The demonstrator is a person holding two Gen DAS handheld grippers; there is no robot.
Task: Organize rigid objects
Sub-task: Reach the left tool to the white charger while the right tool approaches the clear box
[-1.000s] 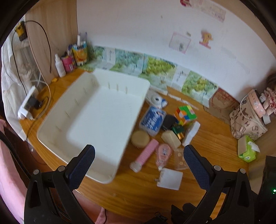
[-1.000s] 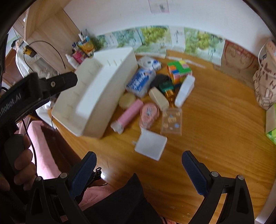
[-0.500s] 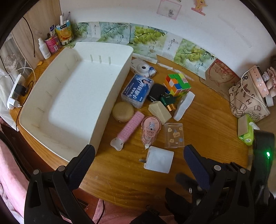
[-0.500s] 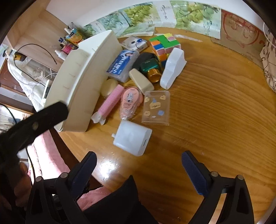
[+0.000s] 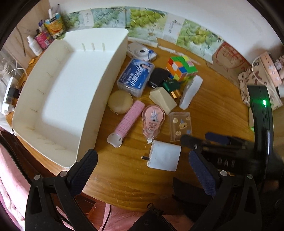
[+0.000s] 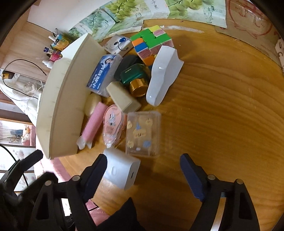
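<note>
The right tongs (image 6: 142, 175) are narrowing around the white square plastic charger (image 6: 121, 170), nothing pinched yet; it is lying off-centre by their left finger, prong toward the white plastic bin (image 5: 71, 92). The left tongs (image 5: 142, 170) are hanging spread, empty, farther off.

Along the back of the wooden worktop (image 5: 209, 99) stands a row of paper sheets printed with green grapes (image 5: 147, 17), leaning against the white wall (image 5: 221, 16). In the far left corner sit small bottles and cartons (image 5: 46, 32), one with an orange print. A white power strip (image 5: 8, 92) with a black plug lies off the left edge. At the right rests a patterned bag (image 5: 252, 83); pink fabric (image 5: 10, 177) shows below the worktop's near edge.
</note>
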